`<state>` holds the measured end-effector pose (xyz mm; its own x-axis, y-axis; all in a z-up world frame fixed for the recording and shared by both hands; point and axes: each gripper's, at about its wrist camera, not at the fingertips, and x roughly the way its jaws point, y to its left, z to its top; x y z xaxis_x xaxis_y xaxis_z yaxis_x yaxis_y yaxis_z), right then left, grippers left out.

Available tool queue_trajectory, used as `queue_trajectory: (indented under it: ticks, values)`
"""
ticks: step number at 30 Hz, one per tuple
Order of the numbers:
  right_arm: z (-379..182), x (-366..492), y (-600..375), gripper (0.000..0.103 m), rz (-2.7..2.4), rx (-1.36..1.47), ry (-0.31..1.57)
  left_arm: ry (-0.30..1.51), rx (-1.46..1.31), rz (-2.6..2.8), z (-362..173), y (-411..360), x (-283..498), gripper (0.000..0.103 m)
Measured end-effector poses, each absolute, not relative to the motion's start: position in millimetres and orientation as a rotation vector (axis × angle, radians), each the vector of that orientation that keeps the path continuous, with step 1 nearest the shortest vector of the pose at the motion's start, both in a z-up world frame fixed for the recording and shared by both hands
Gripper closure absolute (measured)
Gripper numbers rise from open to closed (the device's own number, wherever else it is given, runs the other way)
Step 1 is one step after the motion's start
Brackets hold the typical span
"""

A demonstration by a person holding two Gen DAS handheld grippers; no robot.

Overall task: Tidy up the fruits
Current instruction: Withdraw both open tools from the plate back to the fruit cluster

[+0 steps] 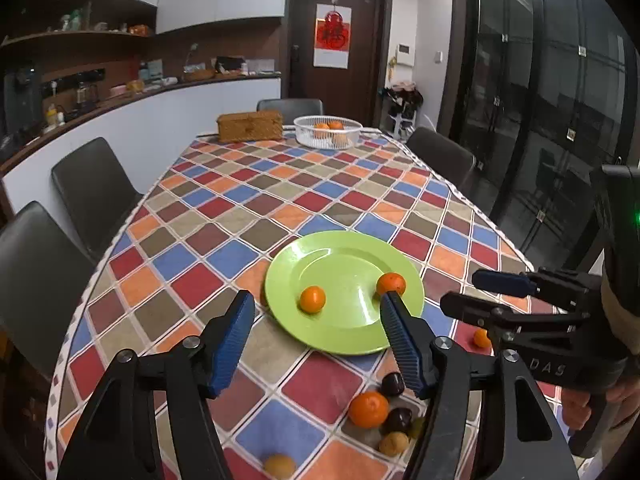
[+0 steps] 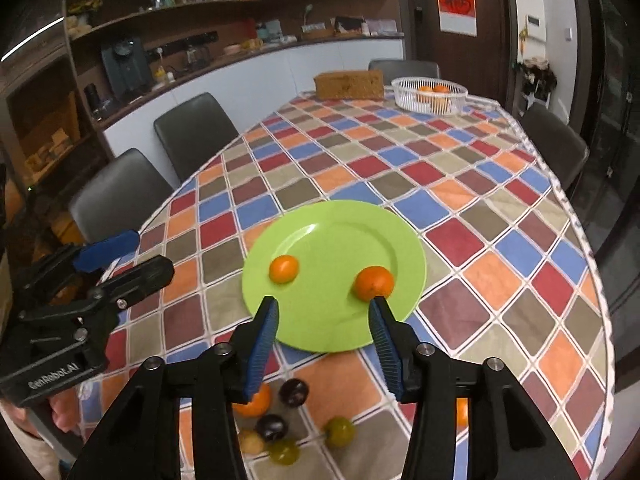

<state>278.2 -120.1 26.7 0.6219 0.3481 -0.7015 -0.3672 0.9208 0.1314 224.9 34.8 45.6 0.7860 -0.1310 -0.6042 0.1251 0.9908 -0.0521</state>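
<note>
A green plate (image 1: pixel 344 256) (image 2: pixel 340 224) lies on the checkered tablecloth with two small oranges on it (image 1: pixel 312 299) (image 1: pixel 391 283) (image 2: pixel 284 269) (image 2: pixel 374 282). Loose fruit lies near the table's front edge: an orange (image 1: pixel 368 409) (image 2: pixel 258 400), two dark plums (image 1: pixel 392 383) (image 2: pixel 294 391), green and yellowish fruits (image 2: pixel 339 431) (image 1: pixel 394 443). My left gripper (image 1: pixel 318 300) is open and empty above the plate's near rim. My right gripper (image 2: pixel 323 306) is open and empty over the plate's near edge; it also shows in the left wrist view (image 1: pixel 472 292).
A white basket (image 1: pixel 328 131) (image 2: pixel 430 94) with oranges and a woven box (image 1: pixel 250 126) (image 2: pixel 348 84) stand at the table's far end. Dark chairs (image 1: pixel 94 192) (image 2: pixel 196 136) line both sides. A small orange (image 1: pixel 481 338) lies right of the plate.
</note>
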Motion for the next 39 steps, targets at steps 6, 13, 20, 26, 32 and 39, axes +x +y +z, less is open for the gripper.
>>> queue_trajectory:
  ticks: [6,13,20,26,32,39]
  values:
    - [30,242,-111,0.052,0.429,-0.025,0.769,0.626,-0.037,-0.11,51,47,188,0.032]
    - [27,210,-101,0.049,0.442,-0.03,0.742,0.633,-0.051,-0.072,42,58,159,0.03]
    - [18,190,-96,0.049,0.421,-0.043,0.73,0.639,-0.039,-0.017,30,65,138,0.027]
    - [5,181,-97,0.049,0.402,-0.068,0.758,0.684,-0.061,0.016,10,67,127,0.027]
    - [-10,176,-101,0.049,0.382,-0.084,0.812,0.756,-0.059,0.028,-14,65,122,0.027]
    - [-33,177,-105,0.049,0.345,-0.113,0.9,0.833,-0.054,0.048,-38,64,123,0.027]
